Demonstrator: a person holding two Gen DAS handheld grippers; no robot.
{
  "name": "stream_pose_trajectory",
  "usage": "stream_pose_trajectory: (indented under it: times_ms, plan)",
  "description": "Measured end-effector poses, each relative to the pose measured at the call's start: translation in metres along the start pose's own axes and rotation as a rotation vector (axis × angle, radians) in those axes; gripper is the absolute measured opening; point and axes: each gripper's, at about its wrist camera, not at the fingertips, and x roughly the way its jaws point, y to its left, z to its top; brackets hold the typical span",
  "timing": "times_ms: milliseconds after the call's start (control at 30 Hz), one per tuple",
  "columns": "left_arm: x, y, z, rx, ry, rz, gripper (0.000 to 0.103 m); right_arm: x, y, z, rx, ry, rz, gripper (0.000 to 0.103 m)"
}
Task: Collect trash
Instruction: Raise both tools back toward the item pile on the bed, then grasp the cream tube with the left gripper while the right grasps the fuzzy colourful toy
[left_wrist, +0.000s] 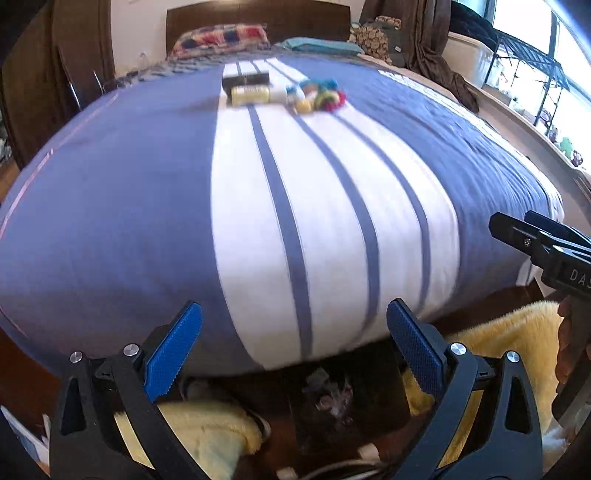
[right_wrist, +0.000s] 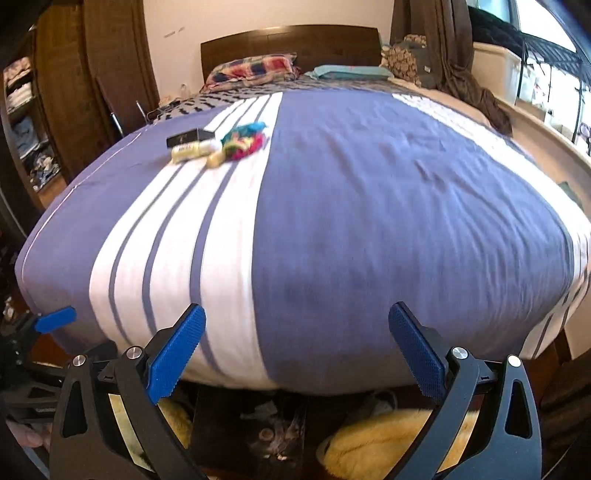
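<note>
A small heap of trash lies far up the bed on its white stripes: a black box (left_wrist: 245, 78), a pale yellow bottle (left_wrist: 250, 94) and crumpled colourful wrappers (left_wrist: 322, 95). The right wrist view shows the same black box (right_wrist: 189, 138), bottle (right_wrist: 190, 150) and wrappers (right_wrist: 244, 141). My left gripper (left_wrist: 294, 304) hangs open over the foot of the bed with nothing between its blue pads. My right gripper (right_wrist: 297, 307) is open and empty too, beside the left one. Below the bed's edge stands a dark bin (left_wrist: 334, 400) with crumpled scraps inside.
The blue and white striped duvet (right_wrist: 351, 206) covers the whole bed. Pillows (right_wrist: 255, 68) and a wooden headboard (right_wrist: 295, 40) are at the far end. A yellow fluffy rug (left_wrist: 517, 332) lies on the floor by the bin. A wardrobe (right_wrist: 62, 92) stands left, a window ledge (left_wrist: 524, 122) right.
</note>
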Motion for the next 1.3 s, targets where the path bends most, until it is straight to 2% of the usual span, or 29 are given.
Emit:
stream_pose_trajectory:
  times_ms: [200, 467, 700, 900, 1033, 1200, 1267, 1300]
  plan:
    - [0.013, 0.022, 0.045, -0.022, -0.017, 0.025, 0.095, 0.023, 0.001, 0.043, -0.003, -0.01, 0.009, 0.099]
    - [0.04, 0.04, 0.095, -0.004, -0.024, 0.05, 0.095, 0.061, 0.006, 0.094, -0.008, -0.005, 0.0, 0.099]
    - [0.067, 0.044, 0.124, 0.009, -0.009, 0.039, 0.094, 0.106, 0.018, 0.129, 0.017, 0.036, 0.063, 0.099]
    - [0.082, 0.043, 0.136, 0.027, 0.0, 0.025, 0.094, 0.145, 0.036, 0.154, 0.033, 0.085, 0.143, 0.074]
    - [0.09, 0.041, 0.143, 0.043, 0.002, 0.018, 0.094, 0.165, 0.053, 0.163, 0.018, 0.109, 0.176, 0.069]
    - [0.096, 0.04, 0.151, 0.037, -0.002, 0.005, 0.094, 0.187, 0.065, 0.167, -0.024, 0.155, 0.117, 0.06]
    - [0.099, 0.039, 0.155, 0.039, -0.004, -0.003, 0.094, 0.187, 0.061, 0.168, -0.024, 0.148, 0.089, 0.056]
    - [0.1, 0.038, 0.156, 0.04, -0.004, -0.006, 0.094, 0.185, 0.056, 0.169, -0.02, 0.137, 0.049, 0.054]
